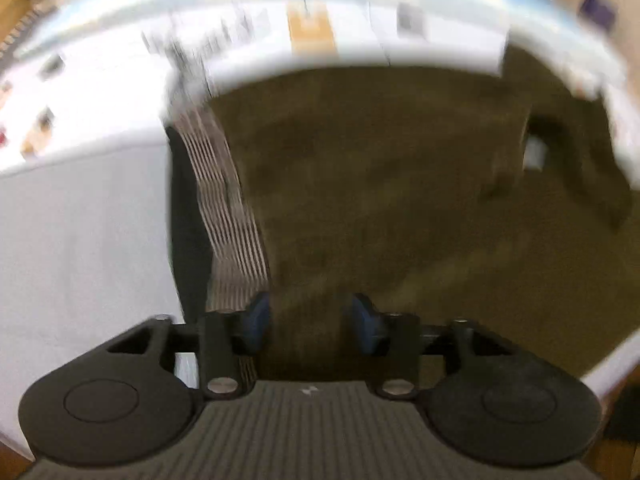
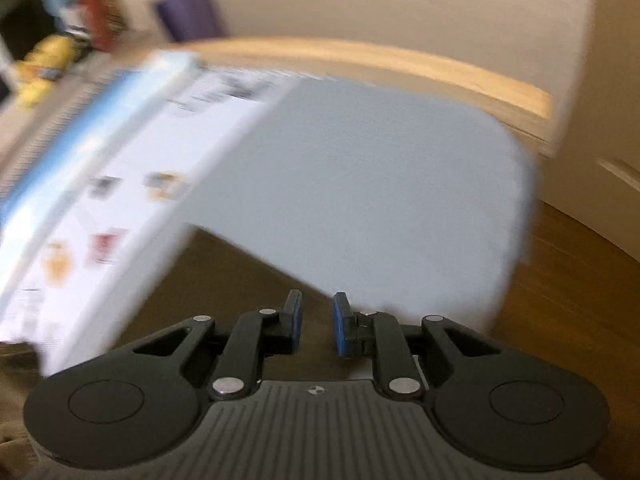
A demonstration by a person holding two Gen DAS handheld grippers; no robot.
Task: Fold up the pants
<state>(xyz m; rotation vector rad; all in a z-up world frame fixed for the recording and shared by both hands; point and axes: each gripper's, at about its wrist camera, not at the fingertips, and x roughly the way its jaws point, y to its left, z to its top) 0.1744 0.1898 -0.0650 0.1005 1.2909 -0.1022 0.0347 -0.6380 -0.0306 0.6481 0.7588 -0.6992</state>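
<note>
Left fingers [image 1: 308, 328] open over olive-brown pants [image 1: 380, 200] w/ striped waistband lining; right fingers [image 2: 317, 324] open, empty.

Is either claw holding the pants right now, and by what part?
Neither. The left claw stands open over the pants, pads apart from the cloth. The right claw is slightly open with nothing between its pads.
</note>
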